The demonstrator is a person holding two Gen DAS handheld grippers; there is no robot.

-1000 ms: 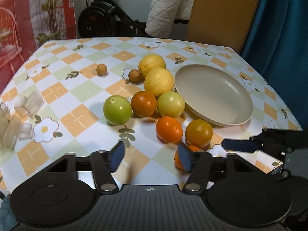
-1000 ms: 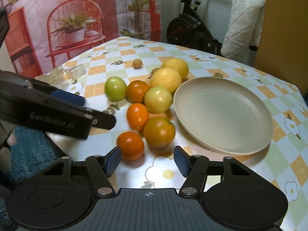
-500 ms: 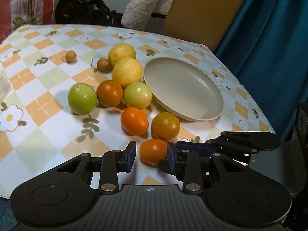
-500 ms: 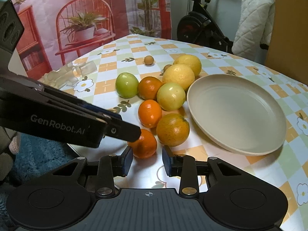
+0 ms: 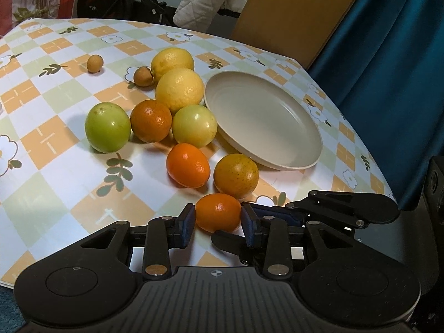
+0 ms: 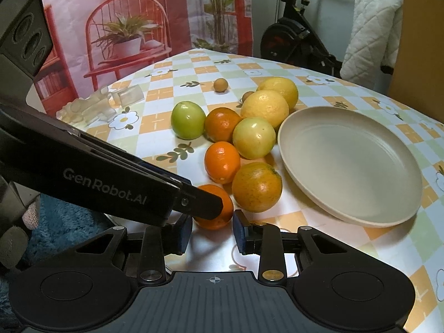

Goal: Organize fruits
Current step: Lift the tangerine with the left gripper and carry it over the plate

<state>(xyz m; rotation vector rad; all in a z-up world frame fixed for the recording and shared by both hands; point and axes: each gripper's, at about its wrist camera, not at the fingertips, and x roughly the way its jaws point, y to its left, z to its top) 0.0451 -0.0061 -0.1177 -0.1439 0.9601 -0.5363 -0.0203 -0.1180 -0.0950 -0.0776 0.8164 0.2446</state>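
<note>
A small orange (image 5: 217, 216) lies near the table's front edge, and my left gripper (image 5: 217, 217) is shut on it, a blue pad against each side. My right gripper (image 6: 212, 230) comes in from the right with its jaws closing. The same orange (image 6: 213, 223) sits just ahead of its tips, half hidden by the left gripper's finger (image 6: 205, 202), and I see no pad of the right gripper pressing it. A beige plate (image 5: 263, 122) stands empty at the right. Left of it cluster two oranges (image 5: 187, 165), a green fruit (image 5: 108, 126) and two yellow ones (image 5: 179, 90).
Two small brown fruits (image 5: 95, 63) lie farther back. Clear plastic pieces (image 6: 94, 105) sit at the table's left edge. The right gripper's fingers (image 5: 230, 240) cross close beside the left gripper. Beyond the table are an exercise bike (image 6: 291, 41) and a blue curtain (image 5: 388, 55).
Both grippers' jaws have narrowed from wide apart. The left gripper swung right onto the small orange, which now sits between its pads. The right gripper edged closer to the fruit.
</note>
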